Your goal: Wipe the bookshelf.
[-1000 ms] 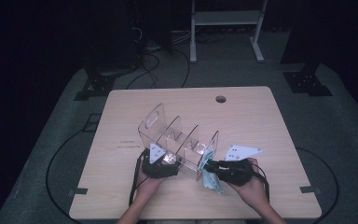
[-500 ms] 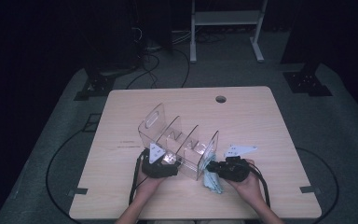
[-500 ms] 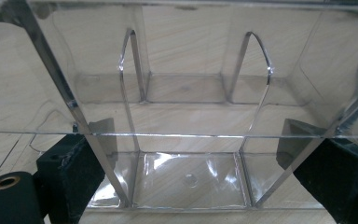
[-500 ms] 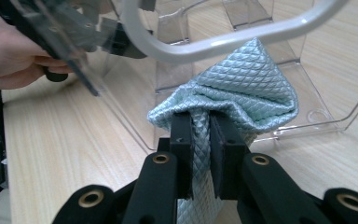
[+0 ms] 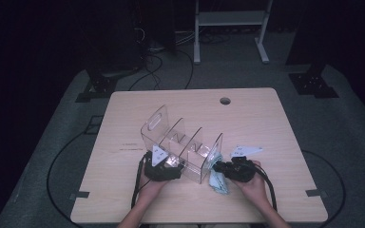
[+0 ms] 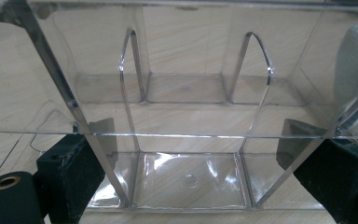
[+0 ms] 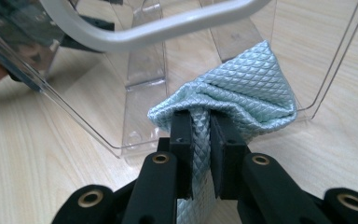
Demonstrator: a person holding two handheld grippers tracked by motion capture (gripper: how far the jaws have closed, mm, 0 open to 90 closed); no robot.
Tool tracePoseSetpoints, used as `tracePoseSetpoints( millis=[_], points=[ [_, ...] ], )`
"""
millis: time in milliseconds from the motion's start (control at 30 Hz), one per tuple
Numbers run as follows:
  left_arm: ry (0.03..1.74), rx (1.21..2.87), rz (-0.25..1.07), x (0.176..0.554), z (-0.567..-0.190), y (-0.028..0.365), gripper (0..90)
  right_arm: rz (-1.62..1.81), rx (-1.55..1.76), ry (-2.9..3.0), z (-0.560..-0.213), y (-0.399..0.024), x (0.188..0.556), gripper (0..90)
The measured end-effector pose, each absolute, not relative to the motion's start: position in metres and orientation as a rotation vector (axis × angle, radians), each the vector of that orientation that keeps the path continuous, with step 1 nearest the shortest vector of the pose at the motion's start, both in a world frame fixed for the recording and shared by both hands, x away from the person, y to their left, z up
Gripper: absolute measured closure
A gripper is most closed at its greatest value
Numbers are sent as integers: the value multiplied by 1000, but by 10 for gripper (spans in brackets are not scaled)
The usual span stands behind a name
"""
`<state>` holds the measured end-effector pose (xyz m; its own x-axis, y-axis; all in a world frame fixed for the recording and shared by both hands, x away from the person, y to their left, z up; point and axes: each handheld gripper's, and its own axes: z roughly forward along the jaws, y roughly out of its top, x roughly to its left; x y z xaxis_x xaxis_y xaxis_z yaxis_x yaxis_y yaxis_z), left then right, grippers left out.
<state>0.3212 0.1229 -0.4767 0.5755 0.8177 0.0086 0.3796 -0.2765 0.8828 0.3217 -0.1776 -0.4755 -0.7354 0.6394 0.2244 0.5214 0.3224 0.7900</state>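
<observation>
A clear plastic organizer [image 5: 180, 142] with several open compartments stands at the middle of the wooden table [image 5: 266, 118]. My left gripper [image 5: 168, 166] is at its near end. In the left gripper view the black pads [image 6: 70, 179] sit against the outer walls of the organizer [image 6: 191, 116], one on each side, gripping it. My right gripper [image 5: 224, 169] is shut on a pale teal quilted cloth [image 5: 217, 179] beside the organizer's right end. In the right gripper view the jaws [image 7: 199, 119] pinch a fold of the cloth [image 7: 247, 88], which bunches against the organizer's open end [image 7: 144, 79].
A round cable hole [image 5: 225, 100] lies near the table's far edge. Black cables trail from both grippers over the near edge. A white metal stand [image 5: 230, 19] and dark stand bases [image 5: 313, 80] are on the floor behind the table.
My right gripper has sunk a little toward the table with the cloth, staying by the organizer's right end. The left gripper and organizer have not moved.
</observation>
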Motion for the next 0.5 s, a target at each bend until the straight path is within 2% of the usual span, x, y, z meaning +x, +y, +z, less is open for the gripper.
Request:
tracePoseSetpoints(
  millis=[333,500],
  points=[
    [978,1874,599,322,-477,125,79,1422,913,2560,-477,-150,291,801],
    [980,1873,600,323,-477,125,82,1408,980,2515,-479,-162,309,801]
  ],
)
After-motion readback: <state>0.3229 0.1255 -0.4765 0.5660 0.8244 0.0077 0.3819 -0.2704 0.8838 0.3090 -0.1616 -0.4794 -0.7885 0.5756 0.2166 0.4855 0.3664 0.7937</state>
